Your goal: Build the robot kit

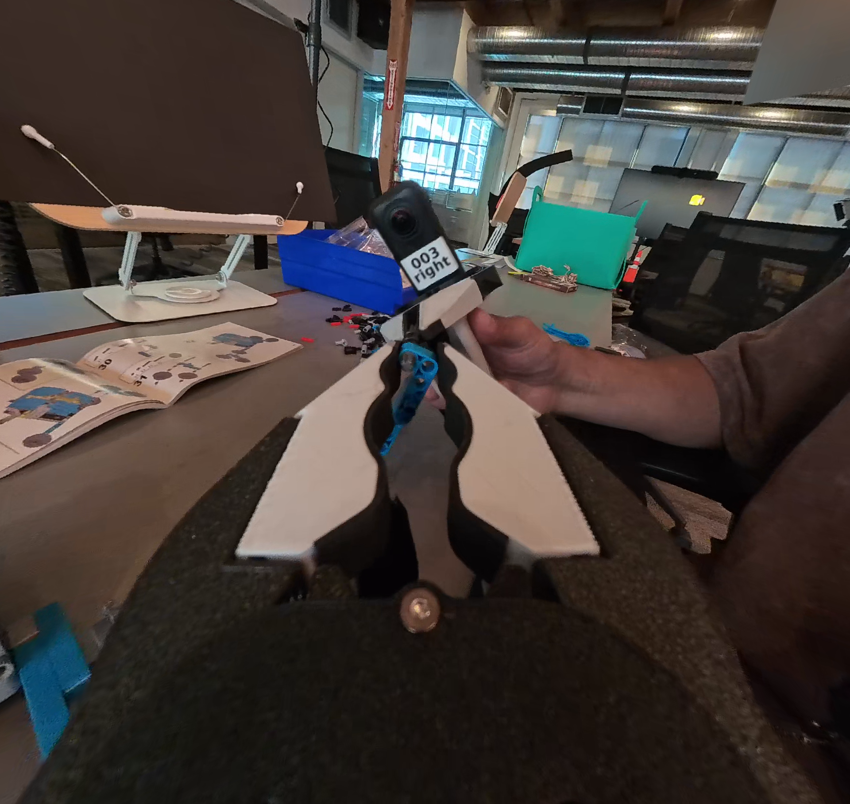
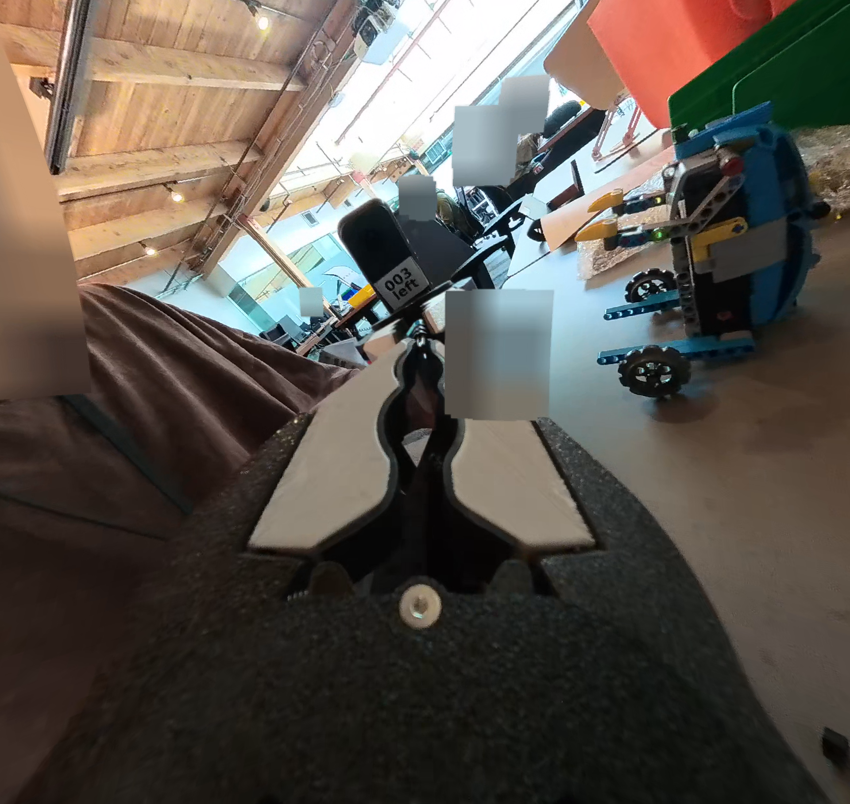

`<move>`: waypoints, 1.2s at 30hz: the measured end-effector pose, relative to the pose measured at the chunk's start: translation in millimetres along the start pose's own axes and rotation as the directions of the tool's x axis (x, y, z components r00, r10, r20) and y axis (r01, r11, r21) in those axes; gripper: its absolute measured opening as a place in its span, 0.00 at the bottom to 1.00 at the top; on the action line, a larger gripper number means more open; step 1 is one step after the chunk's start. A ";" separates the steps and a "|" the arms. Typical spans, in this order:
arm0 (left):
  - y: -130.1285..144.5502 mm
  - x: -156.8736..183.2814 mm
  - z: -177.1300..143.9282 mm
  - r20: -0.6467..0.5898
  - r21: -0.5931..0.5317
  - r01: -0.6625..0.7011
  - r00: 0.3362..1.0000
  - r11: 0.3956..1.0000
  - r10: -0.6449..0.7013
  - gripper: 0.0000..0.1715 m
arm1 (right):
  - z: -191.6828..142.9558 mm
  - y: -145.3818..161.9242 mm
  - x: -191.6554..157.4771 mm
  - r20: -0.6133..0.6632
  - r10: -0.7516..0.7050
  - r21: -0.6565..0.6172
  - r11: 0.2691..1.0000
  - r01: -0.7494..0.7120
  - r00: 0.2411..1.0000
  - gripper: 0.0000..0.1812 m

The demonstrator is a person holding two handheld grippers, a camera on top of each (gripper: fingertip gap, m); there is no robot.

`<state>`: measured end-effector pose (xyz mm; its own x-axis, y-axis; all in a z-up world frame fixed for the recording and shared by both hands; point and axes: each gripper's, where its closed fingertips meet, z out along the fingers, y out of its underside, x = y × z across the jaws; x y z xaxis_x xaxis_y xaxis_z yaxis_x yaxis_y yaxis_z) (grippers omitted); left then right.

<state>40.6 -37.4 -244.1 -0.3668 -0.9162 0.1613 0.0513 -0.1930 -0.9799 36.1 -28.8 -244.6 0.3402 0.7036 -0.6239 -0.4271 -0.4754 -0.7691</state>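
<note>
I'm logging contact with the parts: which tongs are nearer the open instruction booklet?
Left. The left tongs, shut on a blue beam, hover right of the booklet; the right tongs face them tip to tip, farther off.

In the left wrist view, the left hand-held gripper occupies the lower centre of the frame, with a beam piece between its fingers. The right hand-held gripper faces it tip to tip at frame centre, with a hand behind it to the right. On the tabletop, an open instruction booklet lies at the left. A stand sits behind the booklet. A bin sits right of the stand, with loose small parts in front of it. In the right wrist view, a wheeled model rests on the tabletop at the upper right of the frame.
</note>
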 end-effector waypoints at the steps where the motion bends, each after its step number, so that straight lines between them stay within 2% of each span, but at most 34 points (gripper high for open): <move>1: 1.1 -0.6 0.1 0.001 -0.007 0.004 1.000 1.000 -0.004 0.08 | -0.4 0.4 1.2 -0.011 -0.007 -0.006 1.000 0.006 1.000 0.01; 5: 4.1 1.7 1.0 -0.035 -0.022 0.025 0.999 0.999 -0.025 0.08 | -2.5 2.3 1.1 0.018 0.041 -0.010 0.999 -0.040 0.999 0.01; 6: 4.7 1.9 1.3 -0.044 -0.022 0.034 0.998 0.999 -0.035 0.08 | -2.8 2.5 1.0 0.009 0.016 -0.013 1.000 -0.015 1.000 0.01; 9: 6.5 -3.1 2.2 -0.063 -0.037 0.113 0.991 0.993 -0.115 0.09 | -5.4 2.2 5.1 -0.076 -0.114 -0.049 0.993 0.110 0.991 0.02; 11: 1.6 -11.2 -0.9 -0.055 -0.004 0.182 0.982 0.983 -0.182 0.16 | -8.8 3.2 11.0 -0.170 -0.278 -0.119 0.958 0.260 0.946 0.03; 12: -0.9 -13.1 -2.9 -0.075 0.007 0.232 0.970 0.973 -0.231 0.16 | -10.3 6.0 12.5 -0.198 -0.371 -0.173 0.924 0.340 0.907 0.01; 13: -2.0 -13.4 -4.0 -0.110 -0.002 0.293 0.950 0.956 -0.291 0.16 | -11.4 7.6 13.2 -0.219 -0.452 -0.214 0.887 0.409 0.865 0.02; 15: 4.6 -18.4 -1.9 -0.136 -0.094 0.422 0.892 0.902 -0.432 0.16 | -11.0 7.5 7.6 -0.218 -0.529 -0.231 0.844 0.483 0.820 0.02; 16: 4.9 -16.2 -1.0 -0.170 -0.143 0.490 0.844 0.860 -0.509 0.16 | -10.3 5.4 3.6 -0.216 -0.555 -0.223 0.829 0.513 0.804 0.02; 18: -2.2 -3.4 -0.5 -0.268 -0.224 0.618 0.705 0.754 -0.657 0.16 | -8.7 1.3 -5.5 -0.203 -0.615 -0.206 0.788 0.581 0.762 0.02; 19: -3.2 2.5 0.7 -0.294 -0.256 0.647 0.655 0.718 -0.696 0.16 | -8.7 -0.2 -7.1 -0.212 -0.649 -0.211 0.761 0.614 0.731 0.02; 23: -1.0 12.2 7.1 -0.317 -0.270 0.669 0.618 0.693 -0.720 0.12 | -8.7 0.3 -8.8 -0.225 -0.698 -0.235 0.716 0.658 0.680 0.02; 27: -7.9 9.2 7.4 -0.346 -0.223 0.714 0.578 0.664 -0.739 0.07 | -8.1 2.0 -9.5 -0.215 -0.705 -0.239 0.709 0.664 0.676 0.02; 28: -6.4 9.8 7.5 -0.344 -0.226 0.714 0.579 0.663 -0.740 0.04 | -7.9 2.3 -10.0 -0.211 -0.709 -0.240 0.705 0.668 0.672 0.02; 36: -4.7 11.9 7.1 -0.347 -0.241 0.697 0.588 0.676 -0.730 0.04 | -6.9 2.2 -11.0 -0.213 -0.724 -0.239 0.690 0.684 0.656 0.02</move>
<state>42.6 -49.9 -236.7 -0.5757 -0.2761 0.7696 -0.4445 -0.6843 -0.5780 37.2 -41.2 -240.4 0.7112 0.6930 0.1183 0.1382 0.0272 -0.9900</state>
